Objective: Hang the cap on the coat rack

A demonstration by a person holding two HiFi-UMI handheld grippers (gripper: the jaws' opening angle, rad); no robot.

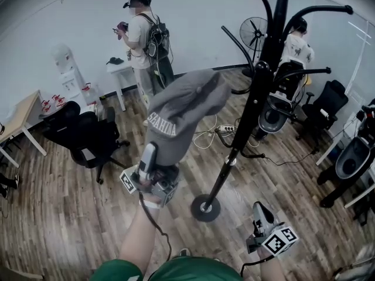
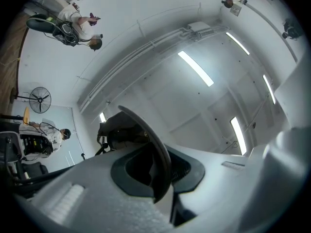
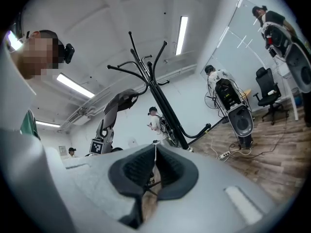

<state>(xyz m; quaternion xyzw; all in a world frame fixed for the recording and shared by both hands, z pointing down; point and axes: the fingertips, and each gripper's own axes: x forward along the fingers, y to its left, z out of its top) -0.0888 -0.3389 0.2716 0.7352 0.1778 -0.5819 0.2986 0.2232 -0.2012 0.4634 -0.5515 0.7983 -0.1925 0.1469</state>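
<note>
Cap (image 1: 181, 107): grey, floppy (white lettering along one side).

The cap (image 1: 181, 113) is covering the left claw's (image 1: 156, 166) tips; the head view's top edge is cutting off the coat rack (image 1: 258, 92).

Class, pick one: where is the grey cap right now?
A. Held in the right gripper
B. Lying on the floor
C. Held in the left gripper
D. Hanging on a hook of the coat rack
C: the left gripper has its jaws shut on the cap, holding it up beside the coat rack.
</note>
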